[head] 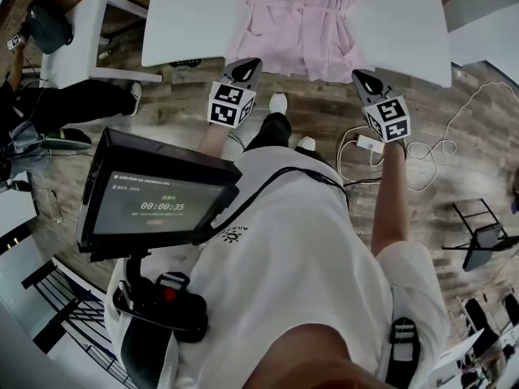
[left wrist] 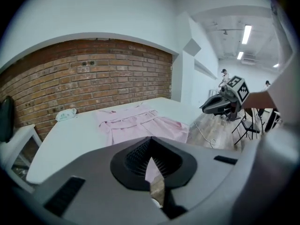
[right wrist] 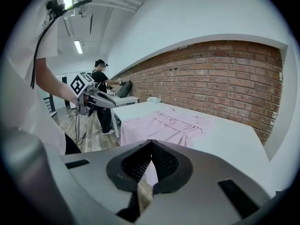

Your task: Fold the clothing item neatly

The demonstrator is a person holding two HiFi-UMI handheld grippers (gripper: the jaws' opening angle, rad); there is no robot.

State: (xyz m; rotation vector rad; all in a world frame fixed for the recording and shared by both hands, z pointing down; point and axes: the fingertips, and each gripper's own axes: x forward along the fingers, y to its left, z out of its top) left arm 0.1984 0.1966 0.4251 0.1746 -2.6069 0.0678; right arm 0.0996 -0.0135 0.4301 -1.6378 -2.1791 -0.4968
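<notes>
Black ribbed pads of the left gripper (left wrist: 151, 149) meet at their tips with nothing pinched between them. The sliver of pink seen past them is cloth lying farther off, not cloth in the grip. The right gripper (right wrist: 149, 154) is the same, pressed together and empty. As I read it, the jaws are closed simply because nothing is within reach to take, and they will have to part before either can pinch fabric.

From the head view both tools hang over the wooden floor (head: 324, 116), just short of the near edge of the white table (head: 186, 23). They point at it, well apart from each other, with one toward each side of the hem. That spacing suggests an approach to the two lower corners, so the folding itself has not begun.

On the table the pink dress (head: 296, 23) lies spread flat and face up. Its straps point toward the brick wall (left wrist: 93, 76), a tie runs across its waist, and its hem reaches the near edge and seems to droop slightly over it. Laid out like that, it gives clean edges to lift. A small pale object (left wrist: 65, 115) sits near the wall, well clear of the garment. A white cable (head: 422, 164) trails on the floor by the right arm, low enough that it should not interfere.
</notes>
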